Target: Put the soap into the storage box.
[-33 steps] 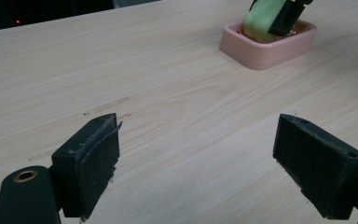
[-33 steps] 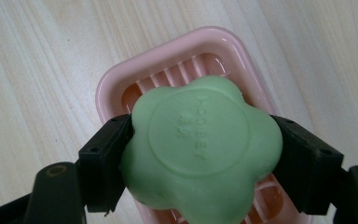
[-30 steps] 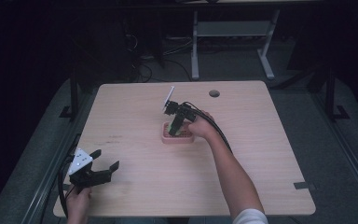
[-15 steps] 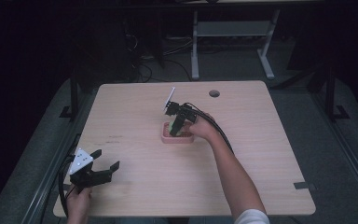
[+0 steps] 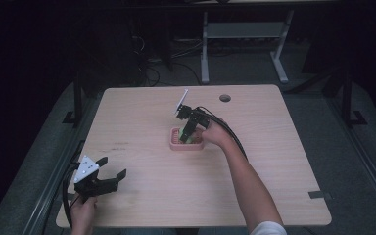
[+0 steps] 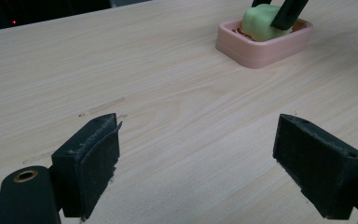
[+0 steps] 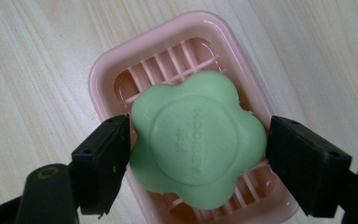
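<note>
A green flower-shaped soap sits over a pink slatted soap dish near the middle of the table. My right gripper points down at it, and one black jaw touches each side of the soap. In the high view the right gripper stands over the dish. In the left gripper view the soap rises above the dish rim. My left gripper rests open near the table's front left corner, with bare wood between its jaws.
The light wooden table has a round cable hole at the back and a strip of black tape near its right front edge. A desk frame and cables stand on the dark floor behind.
Hardly anything differs. The right gripper stays at the dish with the soap between its jaws, and the left gripper has not moved.
</note>
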Demonstrator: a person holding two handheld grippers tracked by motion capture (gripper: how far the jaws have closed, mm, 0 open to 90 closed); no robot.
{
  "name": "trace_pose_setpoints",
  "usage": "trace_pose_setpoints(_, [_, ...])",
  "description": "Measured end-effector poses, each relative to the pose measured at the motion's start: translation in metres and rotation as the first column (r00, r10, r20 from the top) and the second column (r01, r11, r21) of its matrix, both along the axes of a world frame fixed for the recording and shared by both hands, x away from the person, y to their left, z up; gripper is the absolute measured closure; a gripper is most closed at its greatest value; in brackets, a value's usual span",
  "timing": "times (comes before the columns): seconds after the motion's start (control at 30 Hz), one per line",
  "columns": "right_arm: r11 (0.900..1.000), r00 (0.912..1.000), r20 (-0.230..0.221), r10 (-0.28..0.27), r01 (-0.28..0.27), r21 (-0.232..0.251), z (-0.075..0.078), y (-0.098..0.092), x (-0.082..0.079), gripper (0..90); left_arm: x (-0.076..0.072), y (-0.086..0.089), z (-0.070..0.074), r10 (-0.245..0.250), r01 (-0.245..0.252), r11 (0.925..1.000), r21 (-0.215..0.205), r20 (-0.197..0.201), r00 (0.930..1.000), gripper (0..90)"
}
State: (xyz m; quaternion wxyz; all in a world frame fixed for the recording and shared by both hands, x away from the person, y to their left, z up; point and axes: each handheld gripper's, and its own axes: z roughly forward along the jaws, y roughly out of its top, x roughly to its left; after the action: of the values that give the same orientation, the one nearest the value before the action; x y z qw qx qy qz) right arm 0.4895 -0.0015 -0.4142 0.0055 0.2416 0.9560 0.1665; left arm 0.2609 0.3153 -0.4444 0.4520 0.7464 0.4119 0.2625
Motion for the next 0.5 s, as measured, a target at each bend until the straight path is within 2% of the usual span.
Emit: trace_pose_setpoints(0.5, [0.999,0.9996,0.004,-0.027,0.027,0.021,0.0046,-0.0074,-0.0015,20.4,0.0,-0.0009,-0.0004,-0.001,0.001,1.0,-0.003,-0.001,1.0,14.2])
